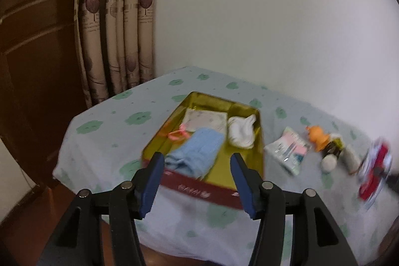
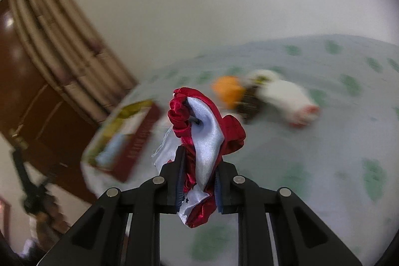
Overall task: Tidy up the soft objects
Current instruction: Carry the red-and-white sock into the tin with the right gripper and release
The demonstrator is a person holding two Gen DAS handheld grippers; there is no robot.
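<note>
A gold-lined box with red sides (image 1: 259, 141) stands on the bed. In it lie a blue cloth (image 1: 197, 151), white socks (image 1: 242, 131), a pink band (image 1: 178, 133) and a pale folded cloth (image 1: 204, 120). My left gripper (image 1: 198, 163) is open and empty, just in front of the box. My right gripper (image 2: 198, 153) is shut on a red and white satin scrunchie (image 2: 207, 131) and holds it above the bed; it shows blurred at the right edge of the left wrist view (image 1: 376, 166). The box (image 2: 139, 131) lies blurred to the left of it.
On the green-patterned bedsheet (image 1: 104, 136), right of the box, lie a tissue pack (image 1: 289, 148), an orange toy (image 1: 318, 137), a dark item (image 1: 331, 150) and a white roll (image 1: 351, 157). Curtains (image 1: 117, 24) and a wooden wardrobe (image 1: 32, 41) stand at the left.
</note>
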